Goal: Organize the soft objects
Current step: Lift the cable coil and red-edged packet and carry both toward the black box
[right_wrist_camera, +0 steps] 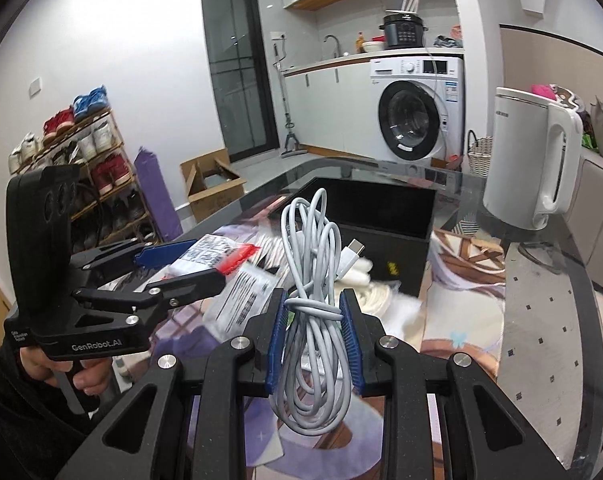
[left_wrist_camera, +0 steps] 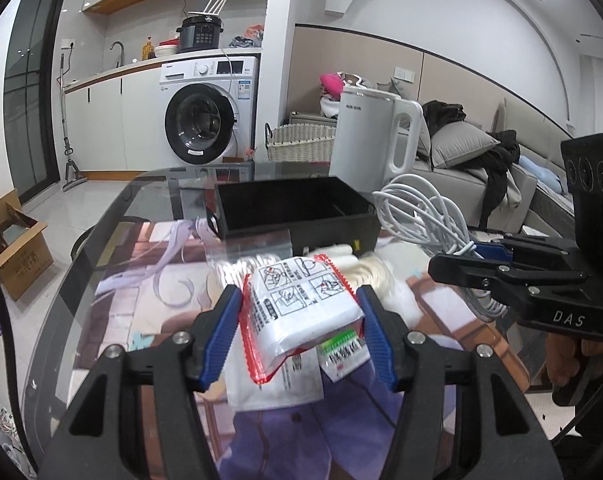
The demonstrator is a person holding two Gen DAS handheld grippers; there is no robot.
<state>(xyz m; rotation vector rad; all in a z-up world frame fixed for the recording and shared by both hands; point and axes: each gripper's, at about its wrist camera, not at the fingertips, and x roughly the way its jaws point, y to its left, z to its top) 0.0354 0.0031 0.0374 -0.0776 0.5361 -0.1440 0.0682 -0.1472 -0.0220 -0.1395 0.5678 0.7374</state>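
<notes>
My left gripper (left_wrist_camera: 299,300) is shut on a white packet with red edges (left_wrist_camera: 301,312), held above the glass table (left_wrist_camera: 81,292). My right gripper (right_wrist_camera: 312,300) is shut on a coiled white cable (right_wrist_camera: 313,320) with a USB plug, also lifted off the table. A black open box (left_wrist_camera: 293,208) stands just behind both. White fluffy cloth (left_wrist_camera: 373,276) and more packets (left_wrist_camera: 341,356) lie on the table under the left gripper. In the left wrist view the right gripper (left_wrist_camera: 457,258) shows at the right with the cable (left_wrist_camera: 421,208); in the right wrist view the left gripper (right_wrist_camera: 189,260) shows at the left with its packet (right_wrist_camera: 209,246).
A white electric kettle (left_wrist_camera: 369,136) stands behind the box at the right. A clear plastic bag (left_wrist_camera: 257,248) lies in front of the box. Beyond the table are a washing machine (left_wrist_camera: 205,120), a wicker basket (left_wrist_camera: 297,142), a sofa (left_wrist_camera: 461,152), a cardboard box (left_wrist_camera: 13,248) and a shoe rack (right_wrist_camera: 81,160).
</notes>
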